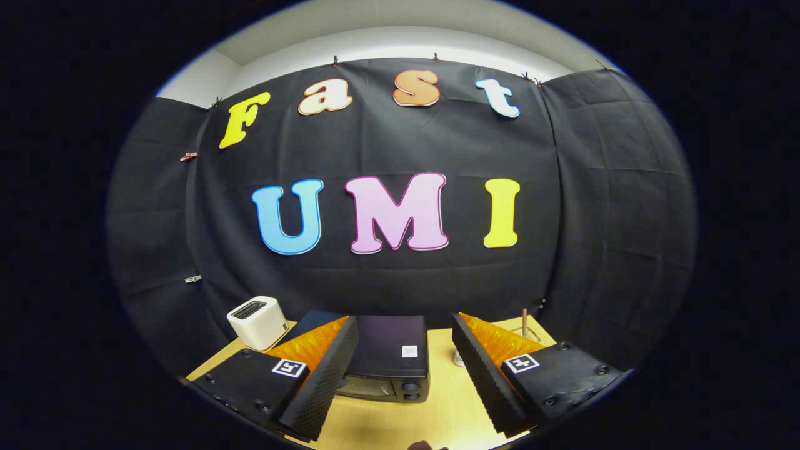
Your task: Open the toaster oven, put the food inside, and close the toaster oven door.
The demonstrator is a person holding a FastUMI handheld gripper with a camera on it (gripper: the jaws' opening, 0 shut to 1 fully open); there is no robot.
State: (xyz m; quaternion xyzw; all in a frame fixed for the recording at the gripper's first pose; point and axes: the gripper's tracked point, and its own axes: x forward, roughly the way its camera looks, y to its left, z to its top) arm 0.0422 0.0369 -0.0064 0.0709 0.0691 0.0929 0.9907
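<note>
A black toaster oven stands on the wooden table, seen from above and in front between my two fingers. Its door looks closed, with knobs at its front right. My gripper hovers above and in front of it, open, with nothing between the fingers. The left finger covers the oven's left side.
A small white toaster stands at the table's back left. A thin metal stand rises at the back right beyond the right finger. The black cloth wall hangs close behind the table. A small dark thing peeks at the table's near edge.
</note>
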